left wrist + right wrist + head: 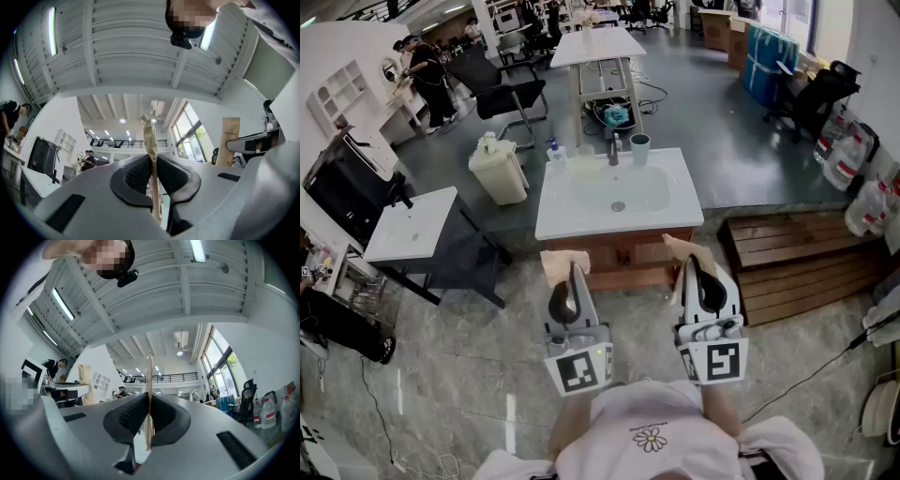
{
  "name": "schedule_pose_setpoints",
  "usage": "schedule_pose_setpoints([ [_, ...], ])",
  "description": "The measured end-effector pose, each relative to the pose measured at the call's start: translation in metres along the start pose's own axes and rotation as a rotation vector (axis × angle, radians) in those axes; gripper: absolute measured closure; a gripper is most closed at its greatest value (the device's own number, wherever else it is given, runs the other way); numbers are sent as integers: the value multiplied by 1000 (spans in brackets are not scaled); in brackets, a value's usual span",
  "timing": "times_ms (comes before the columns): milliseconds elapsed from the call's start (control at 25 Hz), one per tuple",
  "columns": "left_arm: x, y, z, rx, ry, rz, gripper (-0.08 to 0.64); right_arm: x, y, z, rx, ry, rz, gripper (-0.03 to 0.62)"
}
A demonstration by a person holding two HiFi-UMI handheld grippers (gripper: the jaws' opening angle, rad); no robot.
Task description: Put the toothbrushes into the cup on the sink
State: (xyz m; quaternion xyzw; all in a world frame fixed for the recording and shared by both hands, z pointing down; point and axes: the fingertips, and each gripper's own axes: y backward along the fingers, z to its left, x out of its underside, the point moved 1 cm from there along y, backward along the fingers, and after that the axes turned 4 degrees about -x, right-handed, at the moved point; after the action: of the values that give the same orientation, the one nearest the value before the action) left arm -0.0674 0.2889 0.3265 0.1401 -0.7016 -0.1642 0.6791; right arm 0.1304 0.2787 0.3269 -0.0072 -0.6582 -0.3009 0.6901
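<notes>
Sink (581,221) and cup (639,148) show only in head view; left hand-held gripper (153,159) and right hand-held gripper (149,401) both pinch tan packets (150,136).

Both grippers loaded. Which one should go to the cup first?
Right, probably. The cup stands right of the faucet at the sink's back edge, on the right gripper's side. The left gripper, also shut on a wrapped toothbrush, would have to reach across.
</notes>
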Motion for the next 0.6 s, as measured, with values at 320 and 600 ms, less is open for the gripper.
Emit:
schedule_pose_setpoints([
  [320,1,-4,2,-1,4,17,517,4,-4,2,-10,-12,16,575],
  [600,2,-6,-6,16,-14,12,517,6,-6,-2,-7,1,17,577],
])
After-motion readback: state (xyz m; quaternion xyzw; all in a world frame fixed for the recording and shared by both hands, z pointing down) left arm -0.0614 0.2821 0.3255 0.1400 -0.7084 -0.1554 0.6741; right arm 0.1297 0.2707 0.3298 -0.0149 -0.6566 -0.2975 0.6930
